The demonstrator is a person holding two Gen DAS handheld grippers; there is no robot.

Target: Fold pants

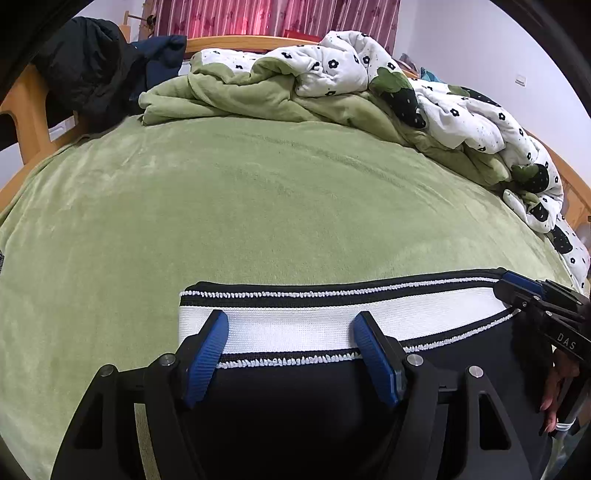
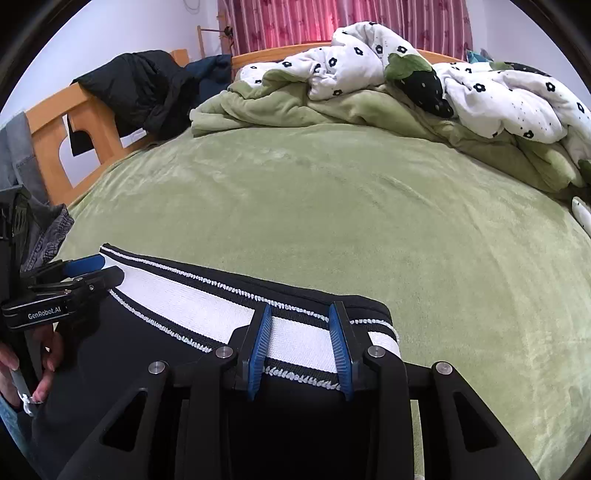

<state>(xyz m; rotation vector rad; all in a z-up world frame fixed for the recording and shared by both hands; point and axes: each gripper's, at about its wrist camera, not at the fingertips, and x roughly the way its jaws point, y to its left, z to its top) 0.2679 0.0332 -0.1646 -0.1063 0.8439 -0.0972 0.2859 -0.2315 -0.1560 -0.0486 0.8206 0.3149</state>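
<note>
Black pants (image 1: pixel 295 398) fill the near edge of both views, laid flat on the green bed cover (image 1: pixel 258 206), and their white waistband (image 1: pixel 314 321) with black-and-white trim runs across the front of the bed, so take that band as the marker for everything. Left gripper (image 1: pixel 291 354) sits over the band toward its left end, blue pads (image 1: pixel 207 358) spread wide on either side of a stretch of white elastic, nothing pinched between them, jaws parted and resting over the cloth. Right gripper (image 2: pixel 301 347) hangs over the band's right end, its pads (image 2: pixel 258 350) set closer together than the left pair but with a clear strip of band showing between them, gripping nothing. Each tool shows up at the far end of the band in the other's view, and a hand (image 2: pixel 44 373) can be seen curled on the left tool's handle. Beyond the band, the cover lies smooth and bare, then a rumpled quilt (image 1: pixel 388 74) in white with black flowers is heaped at the far side. Back left of the band, a dark jacket (image 1: pixel 88 70) is draped over the wooden bed frame (image 2: pixel 92 147), with pink curtains (image 1: pixel 273 16) behind
</note>
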